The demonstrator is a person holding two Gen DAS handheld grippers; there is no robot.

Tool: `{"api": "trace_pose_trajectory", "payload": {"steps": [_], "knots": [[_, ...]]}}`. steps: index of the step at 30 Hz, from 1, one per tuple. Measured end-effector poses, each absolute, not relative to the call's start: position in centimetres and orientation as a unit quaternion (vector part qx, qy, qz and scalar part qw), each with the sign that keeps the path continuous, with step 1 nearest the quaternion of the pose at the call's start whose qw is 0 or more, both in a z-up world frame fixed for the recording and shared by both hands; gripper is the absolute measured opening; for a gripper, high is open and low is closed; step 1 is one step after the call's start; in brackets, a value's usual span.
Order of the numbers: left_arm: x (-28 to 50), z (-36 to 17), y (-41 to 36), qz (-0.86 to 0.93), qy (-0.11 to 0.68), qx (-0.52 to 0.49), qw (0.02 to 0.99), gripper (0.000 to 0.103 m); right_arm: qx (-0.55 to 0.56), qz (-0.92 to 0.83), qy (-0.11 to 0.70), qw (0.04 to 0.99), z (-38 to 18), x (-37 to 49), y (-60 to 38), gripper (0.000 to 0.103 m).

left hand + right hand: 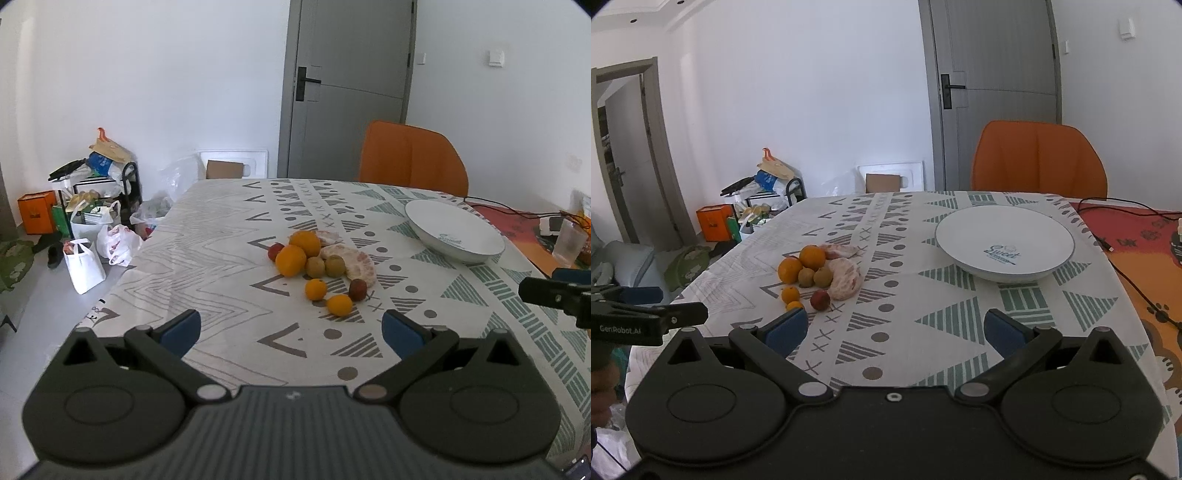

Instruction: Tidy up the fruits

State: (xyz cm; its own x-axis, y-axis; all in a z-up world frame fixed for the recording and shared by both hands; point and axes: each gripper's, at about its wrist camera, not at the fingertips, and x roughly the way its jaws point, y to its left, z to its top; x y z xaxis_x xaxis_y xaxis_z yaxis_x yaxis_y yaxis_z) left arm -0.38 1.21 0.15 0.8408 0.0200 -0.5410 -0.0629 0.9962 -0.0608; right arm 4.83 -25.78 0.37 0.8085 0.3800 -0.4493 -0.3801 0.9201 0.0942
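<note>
Orange and yellow fruits sit piled mid-table on the patterned cloth, well apart from the empty white plate off to their right. Left gripper and right gripper both hover over the table, jaws wide, holding nothing

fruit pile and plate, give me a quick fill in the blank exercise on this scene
1. The white plate holds ____ fruit.
2. The chair behind the table is ____ in colour.
3. Both the left gripper and the right gripper are ____.
4. The fruit pile lies on the patterned ____.

Missing words: no; orange; open; tablecloth
</note>
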Motion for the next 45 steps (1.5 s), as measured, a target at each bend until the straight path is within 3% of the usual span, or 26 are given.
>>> {"api": "trace_pose_trajectory", "payload": {"steps": [45], "knots": [[-0.63,0.64,1.11,0.015,0.263,-0.044,0.964,0.103,-0.011,0.196,0.228,0.954,0.7,4.57,-25.69,0.103]]}}
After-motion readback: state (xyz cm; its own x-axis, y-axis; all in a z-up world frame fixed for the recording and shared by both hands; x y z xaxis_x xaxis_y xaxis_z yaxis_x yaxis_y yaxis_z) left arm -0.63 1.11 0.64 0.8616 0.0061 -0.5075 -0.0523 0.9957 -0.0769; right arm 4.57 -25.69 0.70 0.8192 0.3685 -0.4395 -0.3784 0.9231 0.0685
